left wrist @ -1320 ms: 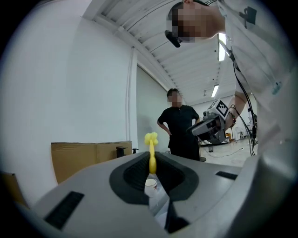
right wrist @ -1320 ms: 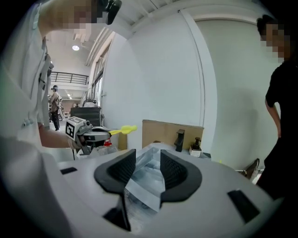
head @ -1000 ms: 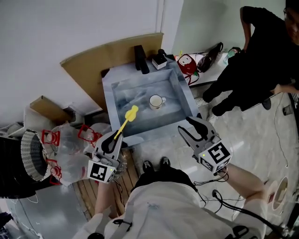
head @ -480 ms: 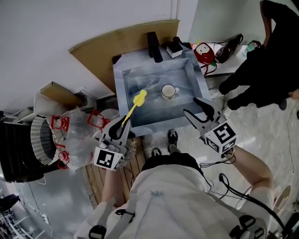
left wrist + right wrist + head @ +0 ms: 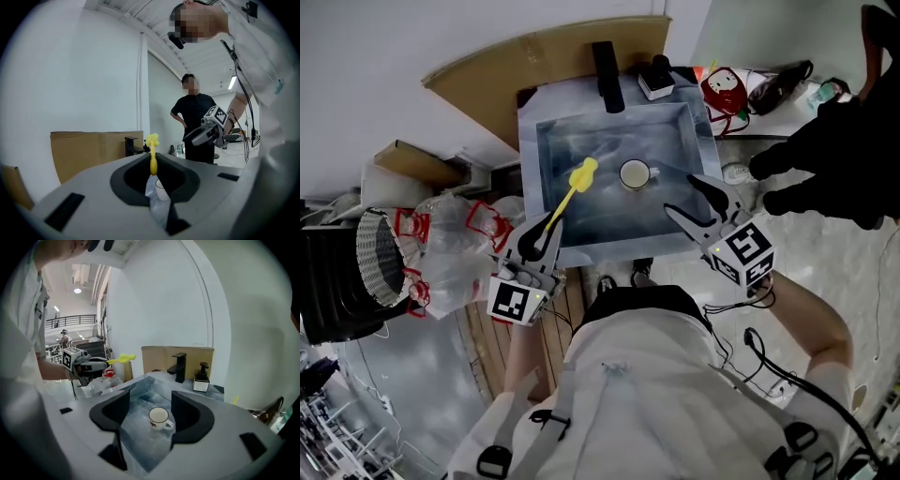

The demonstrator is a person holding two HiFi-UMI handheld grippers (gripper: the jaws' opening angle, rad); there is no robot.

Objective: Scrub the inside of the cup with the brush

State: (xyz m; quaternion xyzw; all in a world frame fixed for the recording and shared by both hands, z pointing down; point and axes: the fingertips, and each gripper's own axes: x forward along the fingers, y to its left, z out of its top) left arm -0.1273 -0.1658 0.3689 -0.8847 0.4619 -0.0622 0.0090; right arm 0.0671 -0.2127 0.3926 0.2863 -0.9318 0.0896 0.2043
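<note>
Now | right gripper (image 5: 682, 195) just opening, empty | cup (image 5: 634, 174) ahead in sink (image 5: 609, 248)

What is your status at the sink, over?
Left gripper shut on yellow brush. Right gripper: jaws have just been opening, nothing between them. White cup upright in sink, untouched. Nothing blocks it.

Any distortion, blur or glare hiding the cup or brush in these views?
Head view: sharp, evenly lit; cup and yellow brush clear. Left gripper view: fisheye with dark corners, brush sharp, cup small and partly hidden. Right gripper view: same fisheye bending, cup crisp, no glare.
</note>
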